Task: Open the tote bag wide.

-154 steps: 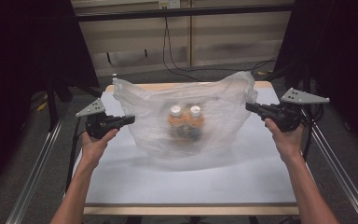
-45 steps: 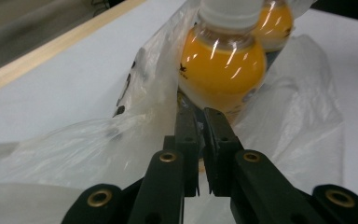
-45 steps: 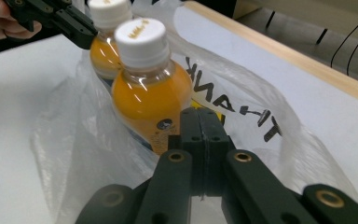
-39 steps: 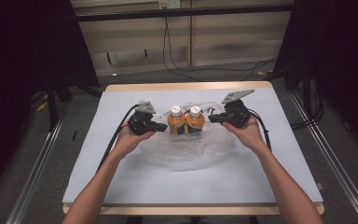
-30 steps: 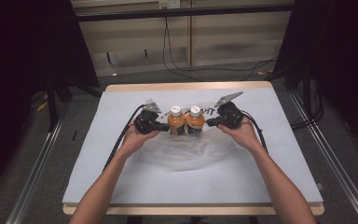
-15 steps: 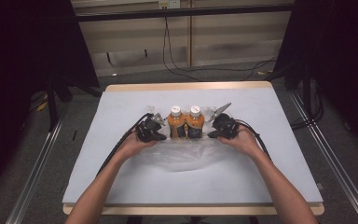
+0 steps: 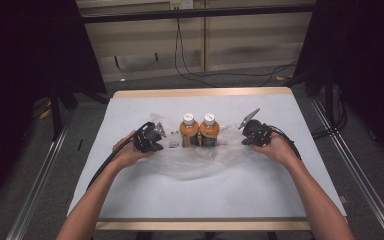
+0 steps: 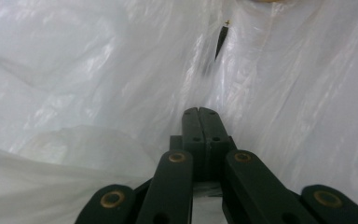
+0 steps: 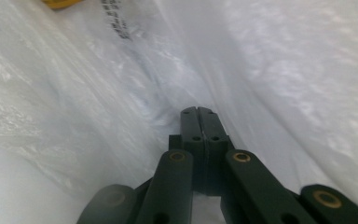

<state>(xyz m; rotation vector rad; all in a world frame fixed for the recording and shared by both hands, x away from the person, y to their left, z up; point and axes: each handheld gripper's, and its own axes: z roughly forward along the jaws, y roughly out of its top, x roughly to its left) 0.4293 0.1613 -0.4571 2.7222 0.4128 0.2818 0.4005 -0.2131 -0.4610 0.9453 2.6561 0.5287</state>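
Two bottles of orange drink with white caps, one [image 7: 189, 132] and the other [image 7: 209, 131], stand upright side by side at mid table. A clear plastic bag [image 7: 195, 161] lies crumpled around their bases and spreads toward me. My left gripper [image 7: 163, 135] is low at the bag's left edge, shut on the film. My right gripper [image 7: 243, 138] is low at the right edge, also shut on it. In the left gripper view the jaws [image 8: 199, 111] meet with a plastic crease [image 8: 205, 60] running from their tips. The right gripper view shows the same: jaws [image 9: 199, 110] together amid film [image 9: 121, 84].
The white table [image 7: 180, 200] has a wooden rim at front and back. Metal rails [image 7: 355, 180] run along both sides. Black stands [image 7: 55, 105] and cables [image 7: 200, 75] sit on the floor beyond the far edge.
Five seconds ago the bag was held up wide over the bottles. It has come down around them, the bottles now stand bare, and in the last half second both grippers moved outward and lower.
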